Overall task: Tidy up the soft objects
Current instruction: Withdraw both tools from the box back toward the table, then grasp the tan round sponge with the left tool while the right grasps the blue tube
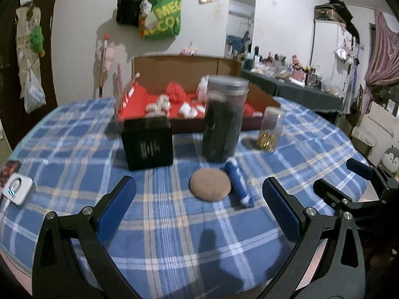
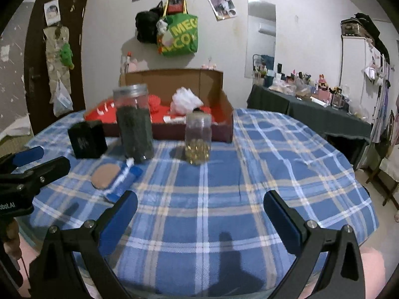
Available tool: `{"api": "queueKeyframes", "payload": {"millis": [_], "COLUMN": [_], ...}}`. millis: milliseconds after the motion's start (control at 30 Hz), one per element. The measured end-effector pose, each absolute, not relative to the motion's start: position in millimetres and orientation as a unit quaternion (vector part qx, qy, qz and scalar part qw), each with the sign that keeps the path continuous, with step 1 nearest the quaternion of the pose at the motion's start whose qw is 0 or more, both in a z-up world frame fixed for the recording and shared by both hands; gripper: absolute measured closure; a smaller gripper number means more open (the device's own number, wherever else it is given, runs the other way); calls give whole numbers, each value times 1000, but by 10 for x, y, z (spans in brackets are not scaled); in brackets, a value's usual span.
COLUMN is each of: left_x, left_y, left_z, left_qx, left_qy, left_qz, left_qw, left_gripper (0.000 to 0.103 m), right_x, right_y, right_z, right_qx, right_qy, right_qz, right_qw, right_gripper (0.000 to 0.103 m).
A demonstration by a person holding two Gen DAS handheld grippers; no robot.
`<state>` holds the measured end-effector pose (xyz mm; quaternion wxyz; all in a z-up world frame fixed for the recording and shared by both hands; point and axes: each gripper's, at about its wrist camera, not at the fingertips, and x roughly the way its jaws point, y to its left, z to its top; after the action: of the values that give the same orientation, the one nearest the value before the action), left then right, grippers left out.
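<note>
A round brown soft pad (image 1: 209, 185) (image 2: 106, 173) lies on the blue plaid tablecloth, with a blue tube (image 1: 238, 184) (image 2: 127, 177) beside it on the right. Behind them stands an open cardboard box (image 1: 174, 68) (image 2: 174, 79) lined in red. It holds a red puffy ball (image 1: 175, 92) (image 2: 155, 102) and white soft items (image 2: 185, 99). My left gripper (image 1: 199, 182) is open just in front of the pad and holds nothing. My right gripper (image 2: 200, 195) is open and empty over bare cloth further right. Each gripper shows in the other's view (image 1: 336, 174) (image 2: 51, 158).
In front of the box stand a tall jar with dark contents (image 1: 223, 122) (image 2: 134, 127), a small jar with gold pieces (image 1: 270, 132) (image 2: 198, 139) and a black box (image 1: 148, 144) (image 2: 86, 140). A white device (image 1: 17, 191) lies at the table's left edge. A cluttered side table (image 2: 311, 104) is at the back right.
</note>
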<state>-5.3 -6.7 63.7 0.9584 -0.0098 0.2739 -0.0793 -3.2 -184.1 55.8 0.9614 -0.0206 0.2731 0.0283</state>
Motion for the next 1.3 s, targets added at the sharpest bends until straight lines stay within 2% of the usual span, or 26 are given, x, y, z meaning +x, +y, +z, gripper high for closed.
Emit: {"api": "queueKeyframes", "payload": {"millis": [400, 700, 933, 1167, 1300], "left_x": [147, 276, 376, 501, 613], "left_y": [13, 191, 365, 350, 210], "left_z": [297, 366, 442, 425, 377], "left_qx": [-22, -15, -5, -9, -4], "left_qy": [329, 345, 351, 372, 392], "left_qz": [-73, -70, -70, -98, -140], "left_qw": [941, 936, 934, 923, 909], "left_gripper": [0, 0, 0, 0, 0], "right_x": [143, 574, 876, 906, 848], "right_y": [-1864, -1603, -1323, -1638, -1852], "right_z": [322, 319, 273, 326, 419], "right_qx": [5, 50, 8, -34, 7], "right_qy": [315, 380, 423, 421, 409], "right_qz": [43, 138, 140, 52, 125], "right_qw": [948, 913, 895, 905, 904], "right_gripper": [0, 0, 0, 0, 0]}}
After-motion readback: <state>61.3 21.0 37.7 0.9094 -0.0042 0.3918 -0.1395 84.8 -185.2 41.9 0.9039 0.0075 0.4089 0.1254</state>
